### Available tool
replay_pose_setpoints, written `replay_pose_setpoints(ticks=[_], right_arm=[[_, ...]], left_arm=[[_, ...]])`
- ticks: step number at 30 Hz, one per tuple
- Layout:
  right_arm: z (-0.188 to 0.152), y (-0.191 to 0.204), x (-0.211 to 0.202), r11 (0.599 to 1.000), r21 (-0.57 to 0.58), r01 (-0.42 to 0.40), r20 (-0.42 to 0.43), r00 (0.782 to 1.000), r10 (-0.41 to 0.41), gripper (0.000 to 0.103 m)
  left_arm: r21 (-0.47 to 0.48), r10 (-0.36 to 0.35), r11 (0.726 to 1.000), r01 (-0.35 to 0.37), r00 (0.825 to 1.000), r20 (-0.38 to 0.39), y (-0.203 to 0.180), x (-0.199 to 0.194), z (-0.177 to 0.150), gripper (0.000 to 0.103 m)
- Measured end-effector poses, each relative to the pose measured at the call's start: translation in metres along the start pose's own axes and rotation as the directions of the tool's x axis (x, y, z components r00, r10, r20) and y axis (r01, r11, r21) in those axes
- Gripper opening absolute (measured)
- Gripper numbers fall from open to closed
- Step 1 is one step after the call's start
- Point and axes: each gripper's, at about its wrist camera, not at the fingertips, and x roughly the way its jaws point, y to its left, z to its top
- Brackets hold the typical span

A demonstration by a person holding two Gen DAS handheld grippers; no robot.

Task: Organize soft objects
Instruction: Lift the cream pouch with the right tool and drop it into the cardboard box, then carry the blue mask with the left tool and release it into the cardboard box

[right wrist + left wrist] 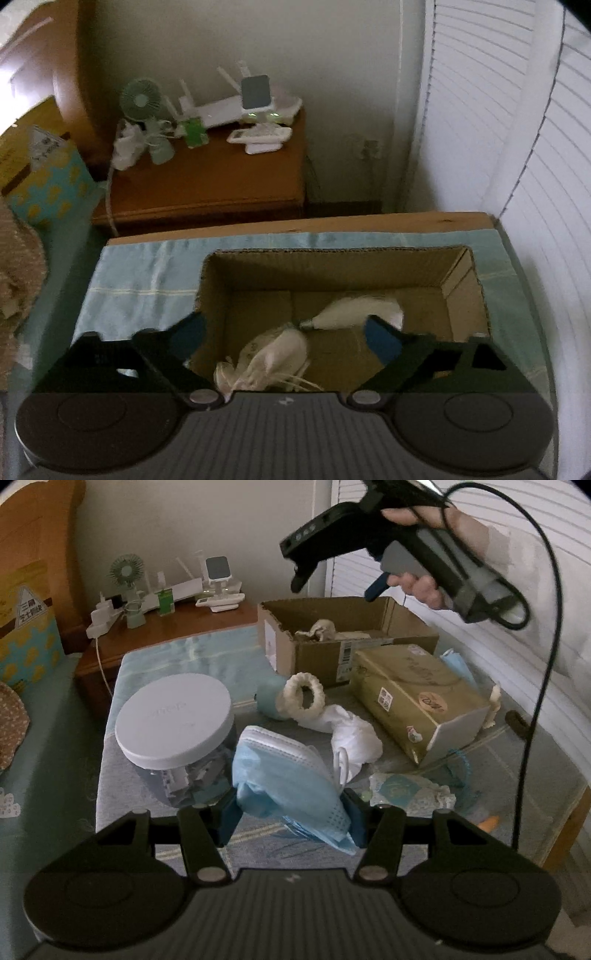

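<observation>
My left gripper is shut on a stack of blue face masks in a clear wrapper, just above the table. Behind it lie a cream scrunchie, a crumpled white cloth, a gold tissue pack and a small patterned packet. An open cardboard box stands at the back. My right gripper is open and empty over that box, which holds a cream cloth bundle and a white tassel. In the left wrist view a hand holds the right gripper above the box.
A jar with a white lid stands left of the masks, with a teal round object behind it. A wooden nightstand with a small fan and a router lies beyond the table. White louvered doors close off the right side. A black cable hangs there.
</observation>
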Motion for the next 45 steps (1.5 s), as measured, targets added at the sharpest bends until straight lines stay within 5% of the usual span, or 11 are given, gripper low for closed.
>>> replay_pose_setpoints(ticks=[11, 20, 27, 45], right_arm=[[-0.029, -0.025, -0.036, 0.997, -0.072, -0.006, 0.037, 0.999, 0.009, 0.103], [-0.091, -0.043, -0.079, 0.996, -0.075, -0.045, 0.116, 0.992, 0.054, 0.103], [-0.140, -0.049, -0.105, 0.992, -0.121, 0.027, 0.227, 0.974, 0.001, 0.103], [-0.202, -0.073, -0.132, 0.993, -0.110, 0.052, 0.263, 0.965, -0.021, 0.103]], left_arm=[[0.018, -0.012, 1.000, 0.013, 1.000, -0.005, -0.006, 0.000, 0.008, 0.058], [0.050, -0.024, 0.998, 0.025, 1.000, -0.016, -0.013, -0.001, 0.021, 0.058], [0.077, -0.038, 0.996, 0.039, 0.999, -0.014, -0.020, 0.001, 0.040, 0.058], [0.098, -0.044, 0.994, 0.039, 0.998, 0.050, -0.037, 0.063, 0.149, 0.058]])
